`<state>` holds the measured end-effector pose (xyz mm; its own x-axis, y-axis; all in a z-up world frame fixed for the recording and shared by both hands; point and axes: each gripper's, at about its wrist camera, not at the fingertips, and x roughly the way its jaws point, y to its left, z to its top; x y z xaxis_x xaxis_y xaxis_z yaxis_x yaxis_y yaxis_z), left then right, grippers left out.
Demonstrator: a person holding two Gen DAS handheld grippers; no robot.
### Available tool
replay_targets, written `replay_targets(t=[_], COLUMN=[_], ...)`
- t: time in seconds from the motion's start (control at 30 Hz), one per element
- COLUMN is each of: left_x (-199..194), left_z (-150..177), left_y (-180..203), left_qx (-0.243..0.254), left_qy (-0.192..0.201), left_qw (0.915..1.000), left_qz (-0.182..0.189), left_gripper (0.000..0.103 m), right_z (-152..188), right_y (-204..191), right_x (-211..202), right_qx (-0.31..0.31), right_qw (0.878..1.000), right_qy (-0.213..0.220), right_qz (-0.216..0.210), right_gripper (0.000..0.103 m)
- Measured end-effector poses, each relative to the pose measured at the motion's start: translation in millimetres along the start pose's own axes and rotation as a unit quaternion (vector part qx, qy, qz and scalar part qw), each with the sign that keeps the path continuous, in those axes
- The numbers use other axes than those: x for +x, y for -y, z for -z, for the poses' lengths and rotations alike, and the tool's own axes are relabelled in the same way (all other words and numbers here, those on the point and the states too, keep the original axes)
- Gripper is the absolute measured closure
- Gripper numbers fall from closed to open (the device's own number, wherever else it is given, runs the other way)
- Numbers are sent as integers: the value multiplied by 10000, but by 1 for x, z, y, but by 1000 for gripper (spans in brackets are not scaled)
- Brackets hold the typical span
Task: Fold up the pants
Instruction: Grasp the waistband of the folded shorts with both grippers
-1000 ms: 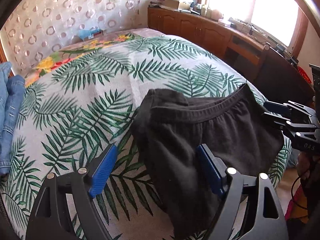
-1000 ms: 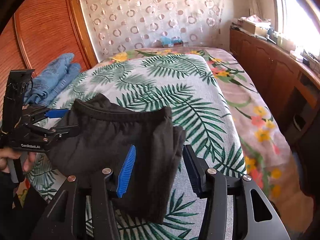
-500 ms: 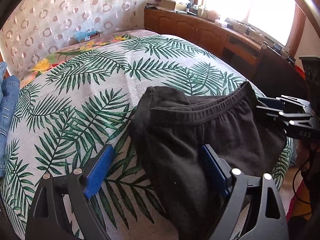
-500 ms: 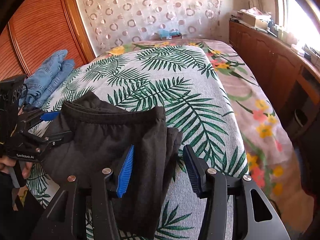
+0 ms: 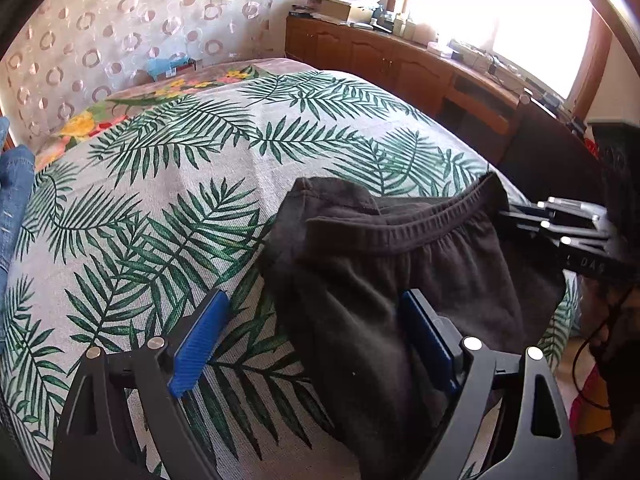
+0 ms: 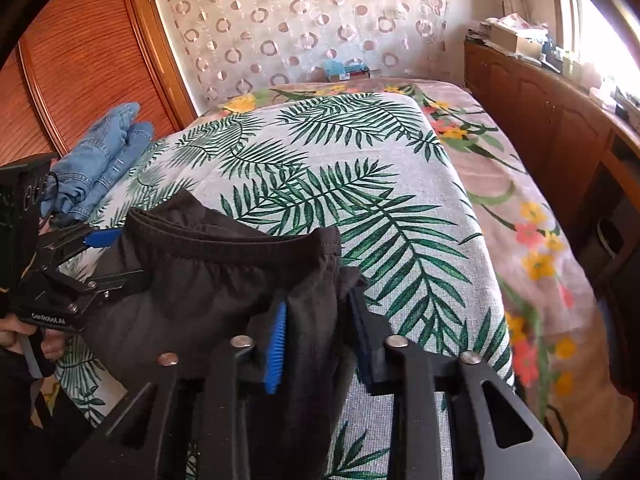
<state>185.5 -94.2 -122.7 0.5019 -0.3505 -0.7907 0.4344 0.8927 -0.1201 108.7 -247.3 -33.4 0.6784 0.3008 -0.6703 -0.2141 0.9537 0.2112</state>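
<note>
1. Closing on cloth: right gripper, jaws narrowing, a thick bunch of the black soft-knit pants between the blue ribbed pads. Pads look to be pressing the fabric already; likely the pinch that will carry this edge over for a fold.
2. Pants lie on the palm-leaf printed bedspread, at its near end, elastic waistband facing away from both cameras. Garment looks already doubled at least once; a thick roll shows on the side nearest the folded blue denim jeans.
3. Left gripper: fingers wide apart, nothing clamped. One pad rests over bare bedspread beside the pants, the other sits above the black cloth. The pants' rolled edge runs between the two pads, untouched as far as can be seen.
4. Judgement: left side is straddling that edge ready to pinch, so both ends of the same long side get lifted together and the fold stays square.
5. Relative to the pants, jeans sit well apart toward the wooden shutter-front wardrobe; brown wooden sideboard stands beyond the bedspread's other side.
6. A hand grips the left tool's handle, low beside the pants.
</note>
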Motion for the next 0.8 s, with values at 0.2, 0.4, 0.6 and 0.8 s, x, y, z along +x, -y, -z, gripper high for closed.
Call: replay_targets(t=[0.2, 0.4, 0.6, 0.8], left_x=[2, 7, 9, 0], left_z=[-10, -17, -20, -16], left_y=[-11, -12, -6, 3], left_qx=[-389, -458, -430, -305], left_qy=[-28, -48, -29, 98], left_qw=[9991, 9983, 9976, 9981], left_qz=[188, 363, 544, 518], left_gripper=[24, 47, 69, 87], right_z=[5, 11, 9, 8], right_y=[2, -2, -3, -3], right_x=[-1, -1, -1, -2], right_qx=[-5, 2, -9, -45], right_qw=[9999, 9996, 9996, 9997], right_qy=[131, 283, 253, 222], right_qz=[-41, 42, 80, 15], right_gripper=[81, 81, 85, 92])
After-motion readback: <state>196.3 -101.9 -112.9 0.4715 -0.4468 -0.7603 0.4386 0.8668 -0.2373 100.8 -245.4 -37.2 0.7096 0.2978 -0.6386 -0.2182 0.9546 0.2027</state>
